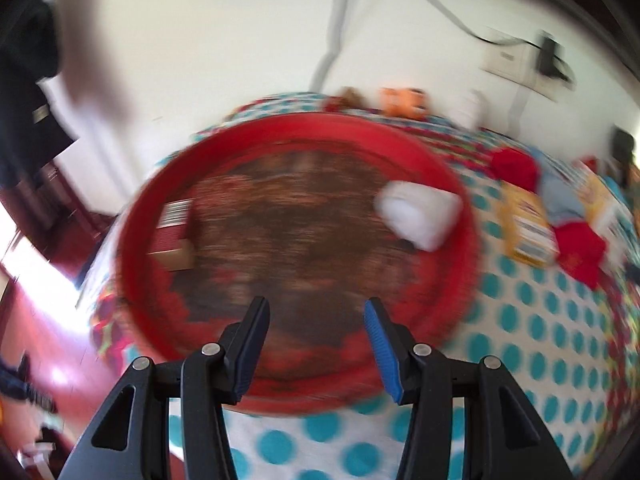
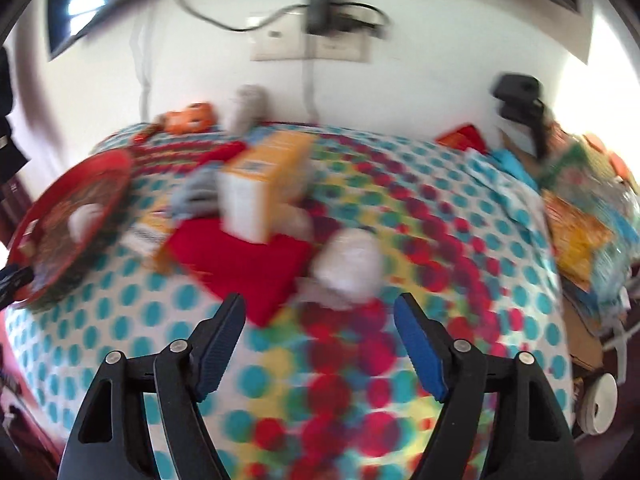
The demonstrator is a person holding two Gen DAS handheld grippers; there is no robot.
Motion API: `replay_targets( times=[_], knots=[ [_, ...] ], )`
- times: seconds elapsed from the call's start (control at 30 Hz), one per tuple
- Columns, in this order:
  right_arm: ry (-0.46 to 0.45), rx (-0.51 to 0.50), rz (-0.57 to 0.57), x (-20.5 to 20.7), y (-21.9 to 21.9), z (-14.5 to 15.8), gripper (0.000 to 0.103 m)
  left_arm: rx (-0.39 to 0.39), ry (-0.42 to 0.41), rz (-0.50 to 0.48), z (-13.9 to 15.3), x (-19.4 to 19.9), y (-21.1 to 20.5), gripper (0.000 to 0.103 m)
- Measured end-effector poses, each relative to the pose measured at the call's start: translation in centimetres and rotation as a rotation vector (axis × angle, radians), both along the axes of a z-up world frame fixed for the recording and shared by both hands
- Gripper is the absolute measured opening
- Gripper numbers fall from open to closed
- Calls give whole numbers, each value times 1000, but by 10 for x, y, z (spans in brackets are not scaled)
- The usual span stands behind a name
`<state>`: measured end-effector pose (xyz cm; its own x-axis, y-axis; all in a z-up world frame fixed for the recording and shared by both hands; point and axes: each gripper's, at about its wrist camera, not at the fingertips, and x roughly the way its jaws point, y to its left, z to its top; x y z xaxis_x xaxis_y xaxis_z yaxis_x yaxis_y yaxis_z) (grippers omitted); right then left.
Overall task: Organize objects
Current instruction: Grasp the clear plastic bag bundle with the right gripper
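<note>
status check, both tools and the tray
Left tool open, empty, over red tray. Right tool open, empty, facing white bundle. Nothing between.

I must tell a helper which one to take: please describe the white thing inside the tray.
Find the round red tray on the dotted cloth. A soft white bundle lies against its right rim. The only other item inside, a dark red box, sits opposite.

Both my feeds are daylight-bright but smeared with motion blur; fisheye bends the edges into dark corners. Window glare blows out the left view's lower left floor (image 1: 52, 280) and the right view's upper right.
</note>
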<state>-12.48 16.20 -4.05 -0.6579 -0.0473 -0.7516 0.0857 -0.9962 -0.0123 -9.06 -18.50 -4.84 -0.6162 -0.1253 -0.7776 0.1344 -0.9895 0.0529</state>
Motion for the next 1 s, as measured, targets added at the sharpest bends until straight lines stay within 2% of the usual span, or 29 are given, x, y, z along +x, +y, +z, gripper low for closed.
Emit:
replay_targets(
  times=[0.03,0.13,0.2,0.33,0.4,0.5,0.67,0.77,0.87,1.0],
  knots=[
    [0,-5,-11,-4,8,-2,72,-7,2,-34,0,1,9,51],
    [-3,-15,-19,-15,17,-8,72,-107,25,-132,2,5,42,59],
    [-1,-11,-22,-24,18,-13,71,-122,37,-184,7,10,59,59],
    [-40,-33,-22,-47,19,-32,63,-129,67,-278,22,13,85,60],
    [-60,-57,-26,-55,21,-41,57,-126,55,-305,24,5,97,60],
    [-49,-23,-25,-60,20,-47,43,-73,25,-331,23,-12,112,60],
    [-46,-41,-47,-64,32,-47,41,83,-31,-368,14,-41,135,60],
    [-48,-32,-54,-65,32,-47,41,93,-49,-371,6,-59,149,60],
    [-49,-20,-49,-66,31,-47,42,96,-112,-357,-9,-79,159,60],
    [-50,-32,-46,-65,30,-47,43,120,-153,-323,-21,-98,158,60]
  ],
)
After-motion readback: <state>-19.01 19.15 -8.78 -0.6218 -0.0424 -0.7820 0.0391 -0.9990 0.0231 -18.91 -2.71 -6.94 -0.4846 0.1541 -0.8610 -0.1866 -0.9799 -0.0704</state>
